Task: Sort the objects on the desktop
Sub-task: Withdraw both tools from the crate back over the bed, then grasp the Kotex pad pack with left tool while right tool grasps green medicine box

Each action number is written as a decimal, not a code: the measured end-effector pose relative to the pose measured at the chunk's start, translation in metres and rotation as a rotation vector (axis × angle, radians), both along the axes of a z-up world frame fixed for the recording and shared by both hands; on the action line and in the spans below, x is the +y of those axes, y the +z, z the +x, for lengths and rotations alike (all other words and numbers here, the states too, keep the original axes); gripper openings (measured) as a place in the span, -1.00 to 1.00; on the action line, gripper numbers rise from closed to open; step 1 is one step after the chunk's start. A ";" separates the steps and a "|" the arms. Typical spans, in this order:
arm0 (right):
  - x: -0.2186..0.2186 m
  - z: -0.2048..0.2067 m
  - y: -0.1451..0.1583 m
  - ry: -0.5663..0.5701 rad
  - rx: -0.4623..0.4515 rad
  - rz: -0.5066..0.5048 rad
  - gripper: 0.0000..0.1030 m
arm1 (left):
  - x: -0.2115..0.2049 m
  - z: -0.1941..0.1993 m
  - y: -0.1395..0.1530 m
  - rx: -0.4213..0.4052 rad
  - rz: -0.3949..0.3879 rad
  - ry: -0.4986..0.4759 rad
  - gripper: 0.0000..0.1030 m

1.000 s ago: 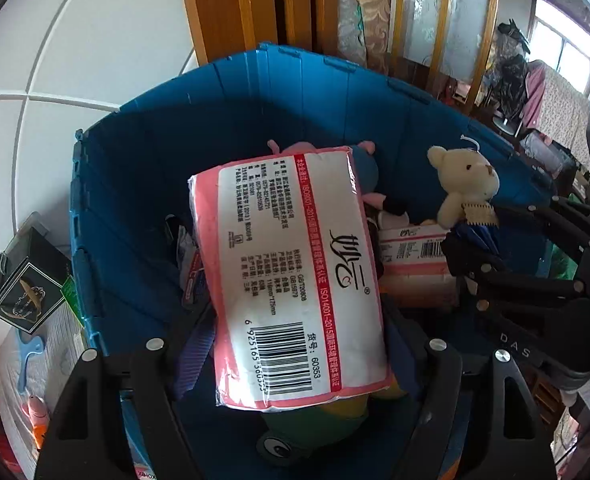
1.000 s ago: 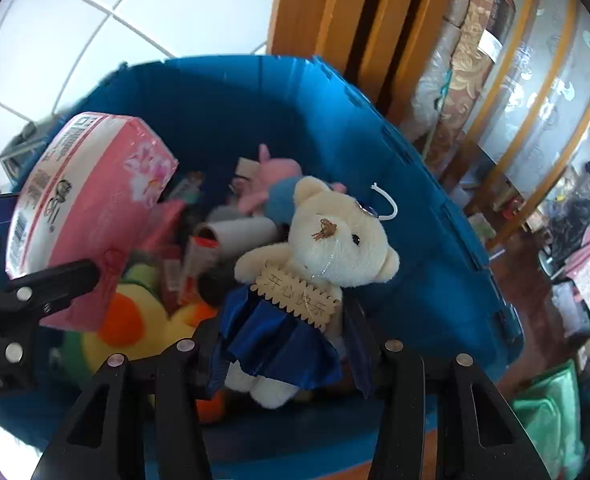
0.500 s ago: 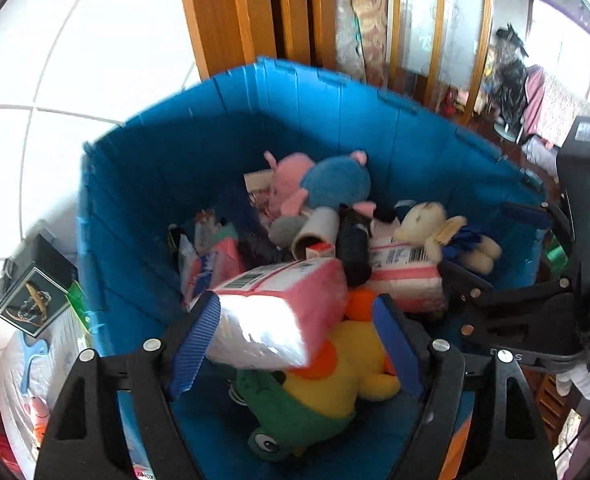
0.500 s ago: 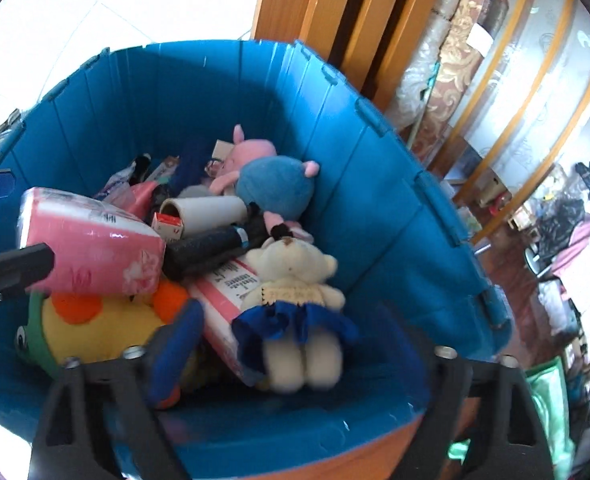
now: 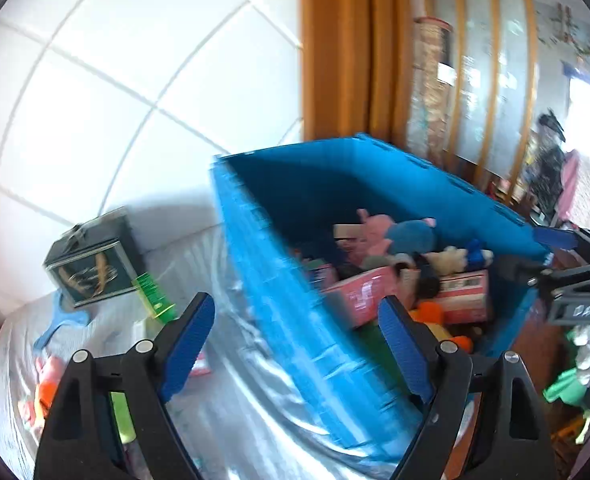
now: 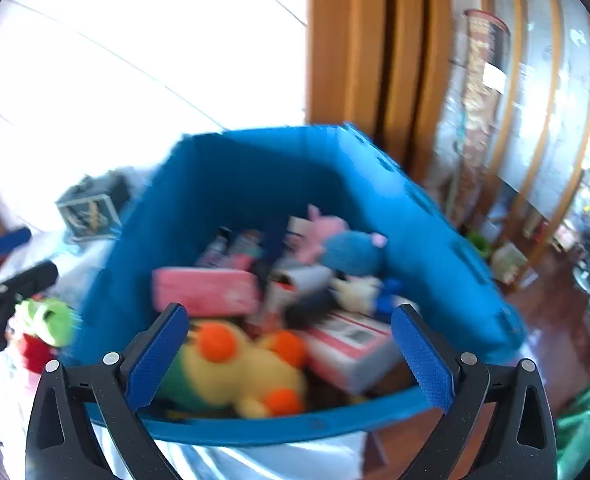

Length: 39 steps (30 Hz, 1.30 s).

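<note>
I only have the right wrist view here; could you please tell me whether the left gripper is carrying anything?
Observer: No. The left gripper is open and empty; its jaws have just been opening.
Operator: Thank you. What does it point at?
Observer: At the outer side wall of the blue bin, which fills the gap between its jaws.
Operator: Is anything lying by the dark box?
Observer: Yes, a translucent green comb-like piece sits at the lower right corner of the dark box.
</note>
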State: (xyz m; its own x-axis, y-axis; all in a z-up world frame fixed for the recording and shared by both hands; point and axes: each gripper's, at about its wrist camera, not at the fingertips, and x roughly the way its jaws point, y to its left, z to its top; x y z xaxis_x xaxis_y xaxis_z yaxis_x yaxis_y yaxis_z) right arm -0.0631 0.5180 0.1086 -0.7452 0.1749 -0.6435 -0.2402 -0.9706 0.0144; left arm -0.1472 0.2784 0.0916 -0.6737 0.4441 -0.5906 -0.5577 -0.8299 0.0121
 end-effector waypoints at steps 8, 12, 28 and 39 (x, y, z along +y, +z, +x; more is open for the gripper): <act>-0.097 -0.044 0.016 0.162 0.094 -0.056 1.00 | -0.163 -0.035 -0.033 -0.048 0.001 0.248 0.64; -0.153 -0.077 0.021 0.225 0.100 -0.050 1.00 | -0.246 -0.058 -0.049 -0.077 -0.023 0.363 0.64; -0.286 -0.207 -0.051 0.292 -0.102 -0.075 1.00 | -0.528 -0.137 -0.142 -0.297 -0.044 0.771 0.64; -0.299 -0.328 -0.144 0.284 -0.345 -0.062 1.00 | -0.574 -0.223 -0.239 -0.515 -0.020 0.863 0.64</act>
State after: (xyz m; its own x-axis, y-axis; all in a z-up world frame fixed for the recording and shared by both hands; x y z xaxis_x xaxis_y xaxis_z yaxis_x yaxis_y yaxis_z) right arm -0.3907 0.2186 -0.0350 -0.4983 -0.0524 -0.8654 0.0343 -0.9986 0.0407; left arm -0.3704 -0.2953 -0.1472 -0.4210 -0.0885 -0.9027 0.2934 -0.9550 -0.0432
